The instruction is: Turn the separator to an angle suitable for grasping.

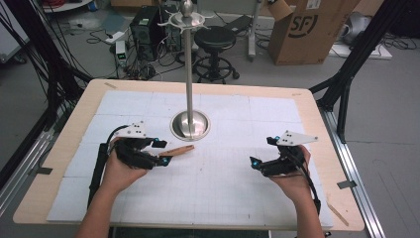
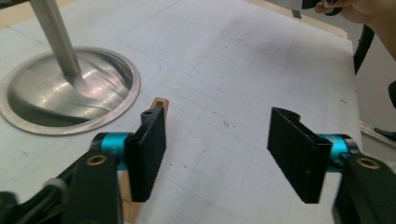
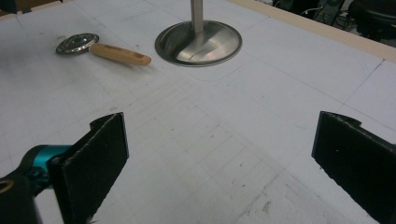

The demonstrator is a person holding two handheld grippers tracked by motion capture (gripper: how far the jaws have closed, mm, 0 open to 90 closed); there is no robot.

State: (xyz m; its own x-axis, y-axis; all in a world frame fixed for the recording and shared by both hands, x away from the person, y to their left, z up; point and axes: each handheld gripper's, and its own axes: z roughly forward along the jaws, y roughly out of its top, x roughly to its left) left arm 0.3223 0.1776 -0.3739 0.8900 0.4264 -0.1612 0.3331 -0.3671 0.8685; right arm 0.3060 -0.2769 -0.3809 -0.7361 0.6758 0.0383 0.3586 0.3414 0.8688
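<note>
Nearest us, our left gripper [image 2: 217, 149] gapes, wooden-handled ladle [image 3: 105, 49] at nine o'clock; right gripper [image 3: 219, 163] gapes, empty.

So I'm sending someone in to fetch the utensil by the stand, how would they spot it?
On the white mat stands a steel pole on a round base. Just in front of that base, toward the left gripper, lies a small utensil. It is the one loose thing on the mat: a light wooden handle with a round shiny metal head.
</note>
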